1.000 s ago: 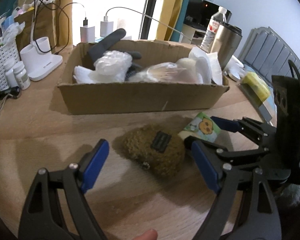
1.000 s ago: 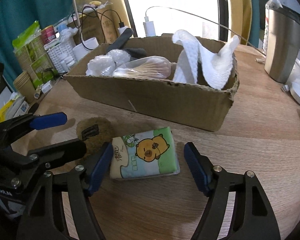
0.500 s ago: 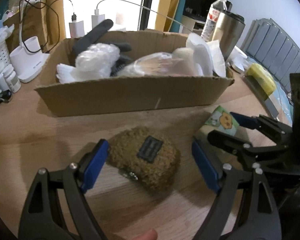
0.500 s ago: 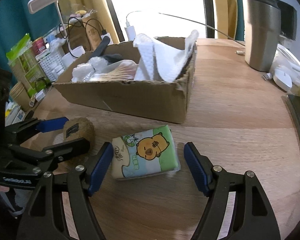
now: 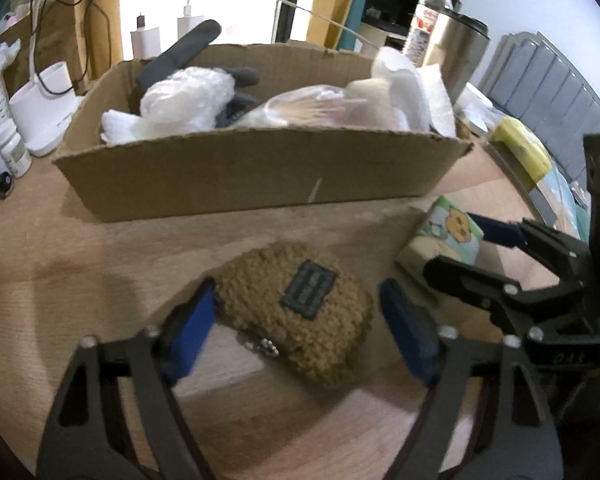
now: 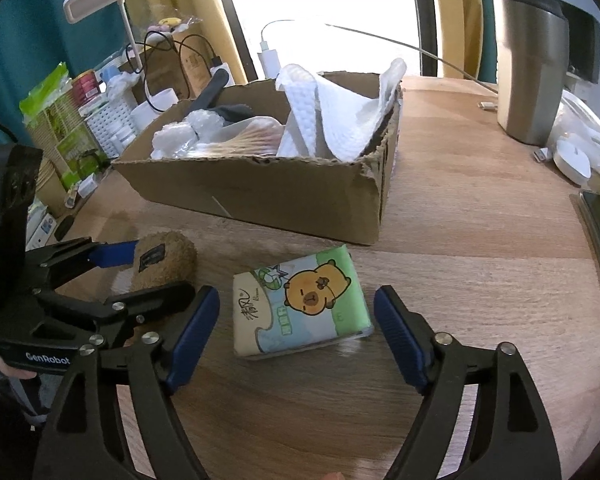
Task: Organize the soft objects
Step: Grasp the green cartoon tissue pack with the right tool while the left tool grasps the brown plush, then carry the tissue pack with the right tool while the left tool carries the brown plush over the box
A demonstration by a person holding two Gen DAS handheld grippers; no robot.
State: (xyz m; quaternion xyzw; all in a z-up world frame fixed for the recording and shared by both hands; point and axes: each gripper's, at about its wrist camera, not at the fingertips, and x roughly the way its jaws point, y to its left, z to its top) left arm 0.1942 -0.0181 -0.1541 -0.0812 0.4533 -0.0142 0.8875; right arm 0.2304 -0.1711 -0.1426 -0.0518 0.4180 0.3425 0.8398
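Observation:
A fuzzy brown pouch [image 5: 296, 312] with a dark patch lies on the wooden table, between the open fingers of my left gripper [image 5: 300, 332]. It also shows in the right wrist view [image 6: 164, 258]. A tissue pack [image 6: 300, 304] printed with a cartoon capybara lies between the open fingers of my right gripper [image 6: 296, 336]; it also shows in the left wrist view [image 5: 448, 236]. Behind both stands a cardboard box [image 5: 260, 172] [image 6: 300, 196] holding white paper towels, bubble wrap, a bag of cotton swabs and a dark glove.
A steel tumbler [image 6: 528, 68] and water bottle stand at the back right. A white lamp base [image 5: 44, 116], chargers with cables, pill bottles and a white basket crowd the back left. A yellow item [image 5: 520, 148] lies at the right table edge.
Both grippers have moved forward and down, so the pouch and the tissue pack now sit deeper between their fingers. The right gripper has also swung round toward the box's right end.

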